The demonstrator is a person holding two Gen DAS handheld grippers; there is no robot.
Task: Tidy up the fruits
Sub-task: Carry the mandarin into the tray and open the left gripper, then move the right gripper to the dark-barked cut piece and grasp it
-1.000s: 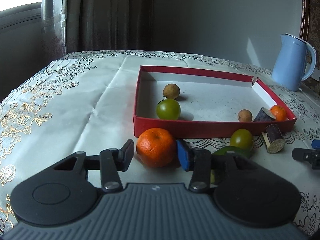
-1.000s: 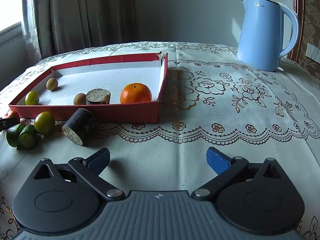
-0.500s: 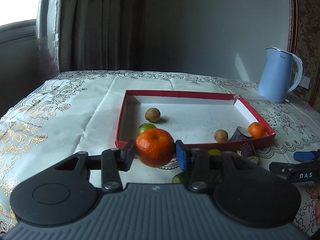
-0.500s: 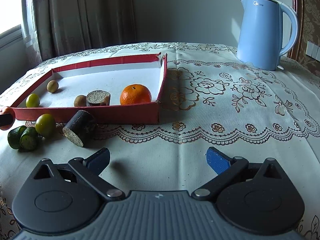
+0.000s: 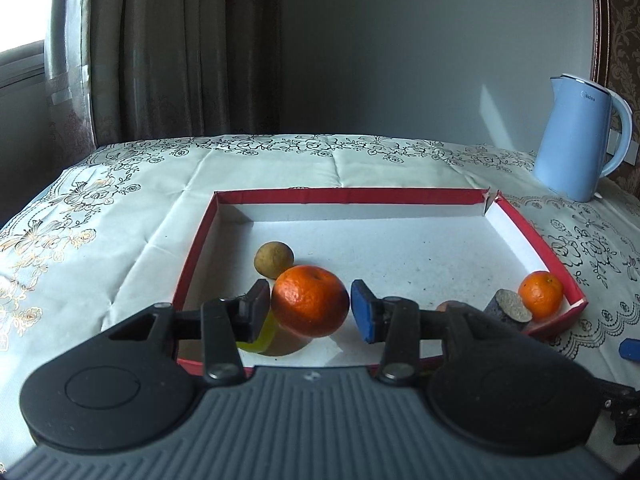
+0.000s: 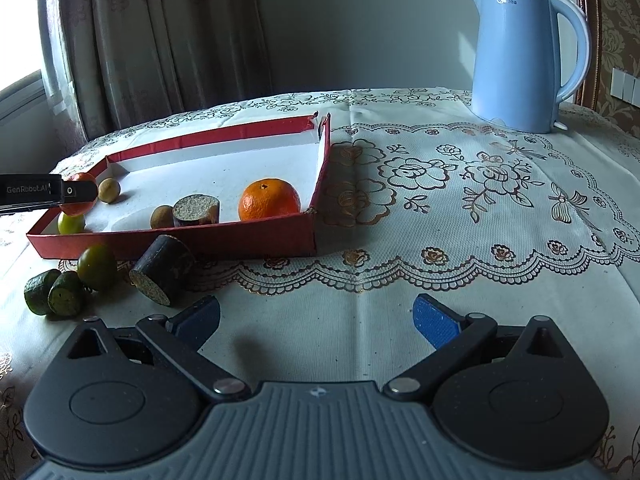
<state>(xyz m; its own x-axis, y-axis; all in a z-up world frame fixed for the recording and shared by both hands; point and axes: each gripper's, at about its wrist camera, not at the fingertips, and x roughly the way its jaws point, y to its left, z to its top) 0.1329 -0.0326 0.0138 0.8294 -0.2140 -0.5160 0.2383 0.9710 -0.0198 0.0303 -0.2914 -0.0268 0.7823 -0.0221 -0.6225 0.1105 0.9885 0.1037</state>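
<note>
L hand-held gripper (image 5: 310, 312) is clamped on a mandarin (image 5: 310, 301), held over the red tray's (image 5: 352, 195) near-left corner, above a green fruit (image 5: 260, 336); its stem dimple faces up and away from the camera. To the right, a dark cut log (image 6: 162, 270) lies on the tabletop (image 6: 460, 216) w/ its long axis running toward the tray, cut face toward the camera. R hand-held gripper (image 6: 316, 318): fingers wide apart, nothing between them.

Orange mandarin (image 5: 310, 301), red tray (image 5: 344, 195), lt-blue kettle (image 6: 520, 58)
</note>
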